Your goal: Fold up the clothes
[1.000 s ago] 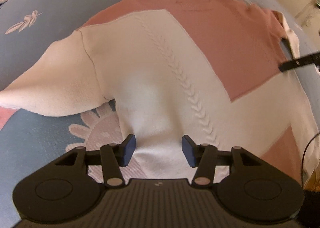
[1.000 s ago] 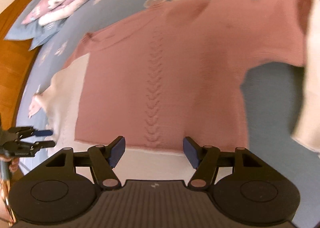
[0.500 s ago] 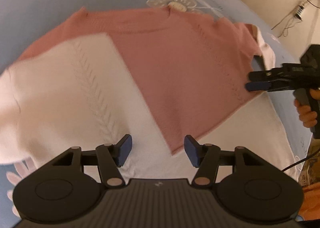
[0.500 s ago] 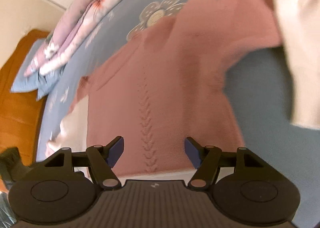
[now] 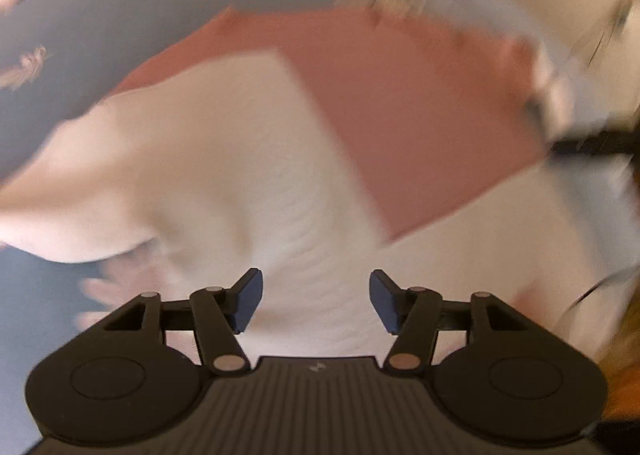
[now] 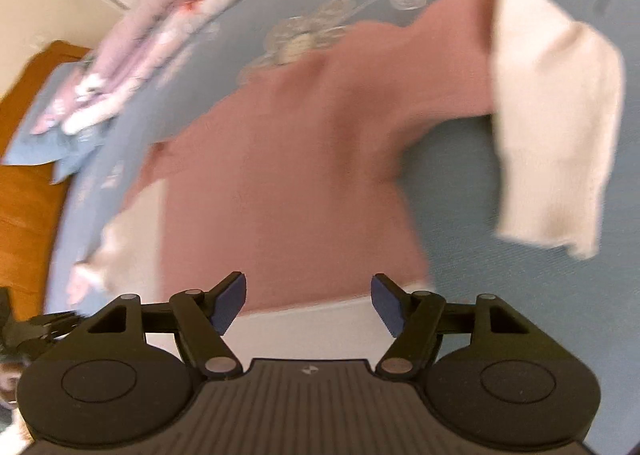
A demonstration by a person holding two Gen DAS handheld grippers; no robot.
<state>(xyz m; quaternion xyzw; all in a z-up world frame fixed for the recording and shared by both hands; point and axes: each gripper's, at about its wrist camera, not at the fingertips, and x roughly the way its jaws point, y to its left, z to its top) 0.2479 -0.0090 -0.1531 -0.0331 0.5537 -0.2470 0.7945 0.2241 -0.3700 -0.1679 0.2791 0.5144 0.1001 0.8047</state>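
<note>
I see the pink and cream knitted sweater [image 6: 288,183] lying flat on the blue flowered bed [image 6: 500,295]. My left hand-held gripper [image 5: 316,301] and right hand-held gripper [image 6: 308,303] are both opening, with nothing between their jaws.

Your right claw [image 6: 308,305] opening, nothing between pads, above sweater [image 6: 292,191] hem. Pink-and-cream sweater spread flat on blue bed [image 6: 500,295], cream sleeve [image 6: 552,143] at right.

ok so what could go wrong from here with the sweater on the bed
The sweater lies spread on the bedspread, and both hand-held grippers, left and right, are empty with jaws opening. The loose cream cuff could flop crooked during a fold. Both views are blurred by motion, so a hurried grab may bunch the hem.
</note>
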